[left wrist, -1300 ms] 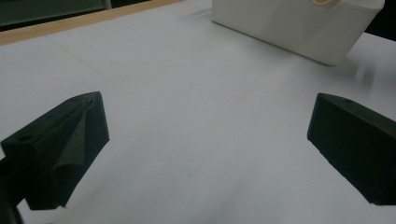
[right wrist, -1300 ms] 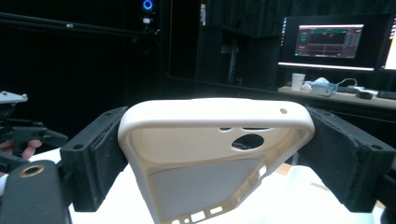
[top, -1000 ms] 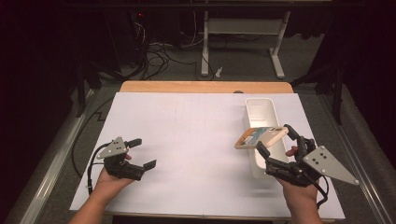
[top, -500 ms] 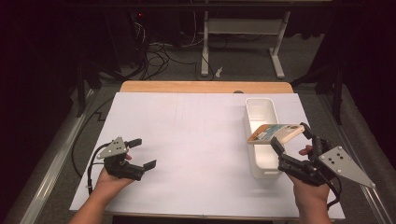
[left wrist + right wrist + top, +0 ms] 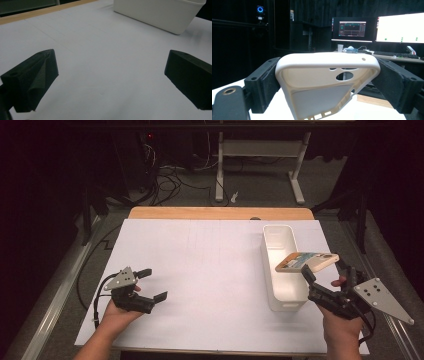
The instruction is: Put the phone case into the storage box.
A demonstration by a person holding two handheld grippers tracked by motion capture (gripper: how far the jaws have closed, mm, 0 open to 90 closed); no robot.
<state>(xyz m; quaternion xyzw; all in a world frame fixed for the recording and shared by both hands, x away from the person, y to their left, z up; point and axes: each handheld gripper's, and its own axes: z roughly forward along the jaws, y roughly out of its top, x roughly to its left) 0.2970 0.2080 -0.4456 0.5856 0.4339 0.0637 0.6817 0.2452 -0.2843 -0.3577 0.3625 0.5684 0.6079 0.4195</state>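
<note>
A cream phone case (image 5: 306,262) with a printed back hangs above the near end of the white bin (image 5: 279,238), gripped by its sides in my right gripper (image 5: 325,270). In the right gripper view the case (image 5: 324,82) sits between both black pads (image 5: 265,82), its hollow inside and camera cut-out facing the camera. My left gripper (image 5: 150,284) rests low over the white table cover (image 5: 200,265) at the near left, jaws wide apart with nothing between them. The left gripper view shows its two fingers (image 5: 32,80) apart over the bare cover, with the bin (image 5: 160,12) beyond.
The long white bin stands lengthwise at the right of the cover. A strip of wooden table edge (image 5: 220,213) runs along the far side. Beyond it are a desk frame (image 5: 260,160) and cables on the floor. Monitors (image 5: 399,27) glow in the right gripper view.
My right gripper has lifted the phone case and carried it right and nearer, tilting it up above the bin's near end. The left gripper has stayed put.
</note>
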